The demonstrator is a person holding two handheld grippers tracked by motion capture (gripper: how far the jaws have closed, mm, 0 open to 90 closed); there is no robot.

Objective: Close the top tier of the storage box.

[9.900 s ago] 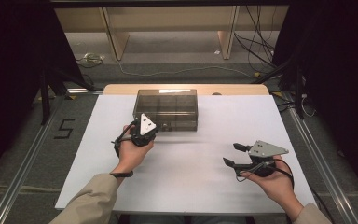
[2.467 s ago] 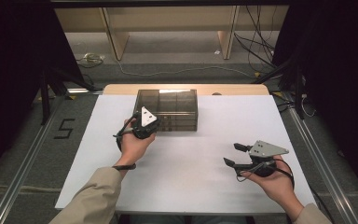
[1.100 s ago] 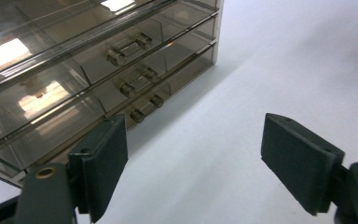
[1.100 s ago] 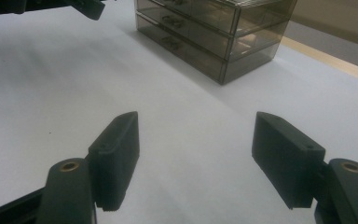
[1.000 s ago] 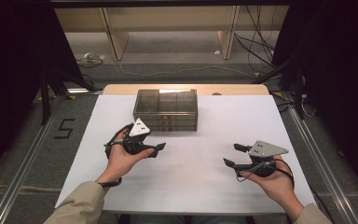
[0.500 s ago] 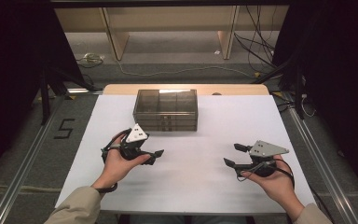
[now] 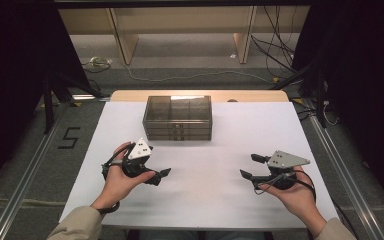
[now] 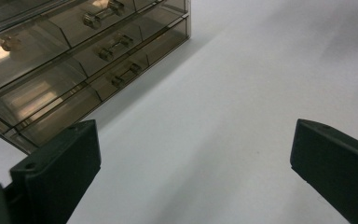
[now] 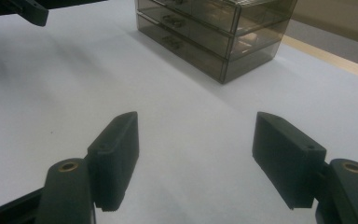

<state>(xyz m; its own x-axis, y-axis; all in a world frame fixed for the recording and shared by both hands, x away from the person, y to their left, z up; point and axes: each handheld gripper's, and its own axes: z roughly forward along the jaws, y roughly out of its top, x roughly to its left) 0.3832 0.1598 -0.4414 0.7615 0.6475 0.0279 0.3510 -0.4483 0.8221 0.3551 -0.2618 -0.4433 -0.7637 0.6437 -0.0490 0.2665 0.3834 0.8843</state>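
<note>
Left hand (image 7: 117, 182) comes in from the near edge of the table (image 7: 220, 210), left of centre, sleeve at the bottom of the high view. It cups the left gripper (image 7: 161, 175) from below, with the grey plate tilted up and toward the far edge. The fingers (image 8: 58, 172) point right, toward the table's middle, and are released: spread wide, with bare white table between them in the left gripper view.

Right hand (image 7: 292, 195) comes in from the near right corner, palm up under the right gripper (image 7: 252, 166), plate lying nearly flat. Its fingers (image 9: 114, 154) point left, toward the other gripper, and are also released, wide apart with nothing between them. The tip of the left gripper shows at the top left corner of the right gripper view.

Count: two hands, two grippers, one cabinet (image 7: 178, 118). The two grippers sit well apart from each other, both in the near half of the table.

The cabinet is a smoked clear plastic drawer unit, standing at the middle of the far edge, well apart from both grippers. Three tiers of drawers can be seen, each with small clear handles, all pushed in. What is inside them cannot be made out.

Writing: a "5" (image 7: 69, 137) marked on the floor beside the left edge of the table. No label readable on the cabinet or grippers.
</note>
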